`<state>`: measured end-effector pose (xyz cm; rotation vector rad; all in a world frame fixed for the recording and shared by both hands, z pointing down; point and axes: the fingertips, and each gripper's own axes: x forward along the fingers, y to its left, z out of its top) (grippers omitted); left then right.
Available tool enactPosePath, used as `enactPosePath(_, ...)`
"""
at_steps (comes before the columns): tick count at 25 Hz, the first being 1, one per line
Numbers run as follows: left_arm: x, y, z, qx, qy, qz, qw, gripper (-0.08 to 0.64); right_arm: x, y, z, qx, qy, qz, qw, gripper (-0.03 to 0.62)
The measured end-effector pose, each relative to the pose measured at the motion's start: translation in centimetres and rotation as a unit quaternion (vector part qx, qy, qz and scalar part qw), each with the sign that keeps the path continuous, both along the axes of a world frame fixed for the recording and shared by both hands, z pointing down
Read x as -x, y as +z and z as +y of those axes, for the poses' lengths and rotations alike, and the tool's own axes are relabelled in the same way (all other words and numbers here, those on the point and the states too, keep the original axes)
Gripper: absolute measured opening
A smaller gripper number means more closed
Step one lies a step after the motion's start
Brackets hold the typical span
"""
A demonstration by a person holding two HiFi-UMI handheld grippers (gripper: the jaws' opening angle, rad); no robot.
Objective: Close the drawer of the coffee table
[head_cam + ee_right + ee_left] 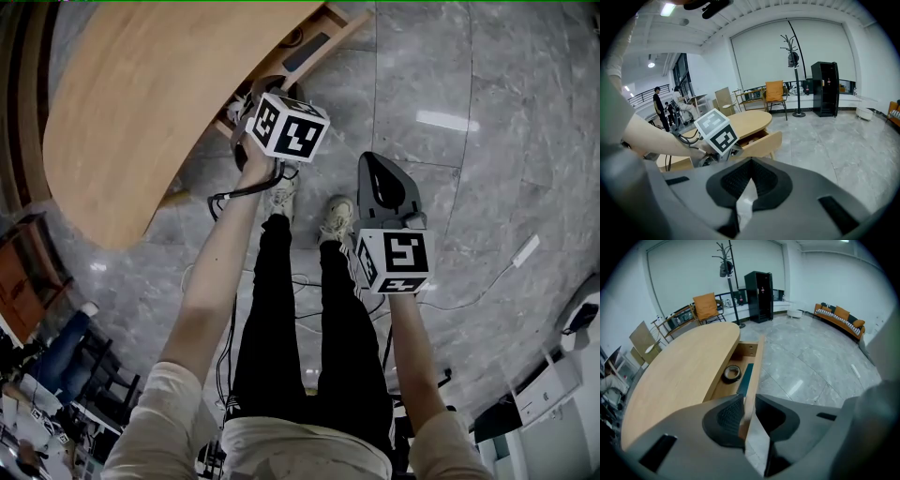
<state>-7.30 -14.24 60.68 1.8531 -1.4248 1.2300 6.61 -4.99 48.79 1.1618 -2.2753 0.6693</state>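
Observation:
The coffee table [141, 103] has a light wooden oval top [679, 376]. Its drawer [757, 362] is pulled out toward the marble floor, with a roll of tape [732, 374] and a flat teal item [746, 376] inside. My left gripper [746, 416] straddles the top edge of the drawer front, both pads against the panel. In the head view the left gripper [248, 117] sits under its marker cube at the drawer's near end. My right gripper [378, 161] hangs over the floor to the right of the drawer, shut and holding nothing. The right gripper view shows the drawer front [761, 145] beyond its shut jaws [750, 161].
The person's legs and shoes [309, 216] stand just before the drawer, with cables on the floor around them. A coat stand [725, 268], a black cabinet [759, 296], an orange chair [707, 306] and a sofa [839, 317] line the far walls. People [658, 108] stand at the back left.

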Motion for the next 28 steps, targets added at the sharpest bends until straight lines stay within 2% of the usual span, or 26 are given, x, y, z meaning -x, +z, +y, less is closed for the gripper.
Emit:
enactPosePath(2,0.1,-1.4,0.0,-0.025,-0.042,0.012,0.9987,0.074,-0.1,0.0,0.2,0.002,-0.003,0.0,1.0,0.005)
enactPosePath(3,0.0,-2.5,0.0,-0.047,-0.069,0.024,0.9962,0.015,-0.2,0.0,0.3,0.004,-0.005,0.0,1.0,0.006)
enactPosePath(5,-1.0,-4.7,0.1,-0.087,-0.126,0.069,0.9858,0.009,-0.5,0.0,0.4,0.005,-0.013,0.001,1.0,0.005)
enactPosePath(6,-1.6,-5.2,0.3,-0.097,-0.161,0.1,0.977,0.009,-0.6,0.0,0.4,0.006,-0.018,0.002,1.0,0.005)
enactPosePath(7,-2.1,-5.4,0.7,-0.103,-0.202,0.132,0.965,0.009,-0.6,0.0,0.5,0.007,-0.022,0.003,1.0,0.006)
enactPosePath(9,-2.2,-4.5,2.0,-0.107,-0.293,0.179,0.9333,0.008,-0.4,0.1,0.6,0.008,-0.029,0.006,1.0,0.005)
enactPosePath(11,-1.7,-3.2,3.5,-0.106,-0.372,0.197,0.9011,0.008,-0.3,0.0,0.5,0.008,-0.04,0.006,0.999,0.005)
enactPosePath(12,-1.5,-2.5,4.1,-0.107,-0.4,0.196,0.8886,0.008,-0.4,-0.1,0.4,0.006,-0.05,0.007,0.999,0.005)
enactPosePath(15,-0.6,-0.8,5.7,-0.115,-0.46,0.177,0.8626,0.008,-0.7,-0.1,-0.1,0.004,-0.084,0.011,0.996,0.005)
enactPosePath(18,1.2,0.4,6.9,-0.136,-0.516,0.159,0.8311,0.008,-0.6,0.7,-0.1,0.007,-0.106,0.021,0.994,0.005)
enactPosePath(19,1.9,0.7,7.2,-0.143,-0.528,0.149,0.8235,0.008,-0.4,1.0,-0.1,0.009,-0.111,0.024,0.993,0.006)
enactPosePath(23,4.1,1.0,8.0,-0.168,-0.548,0.11,0.8122,0.008,0.9,2.1,0.8,0.018,-0.134,0.028,0.99,0.005)
enactPosePath(28,4.6,1.0,8.2,-0.185,-0.556,0.107,0.8031,0.009,2.9,2.5,1.5,0.024,-0.157,0.025,0.987,0.006)
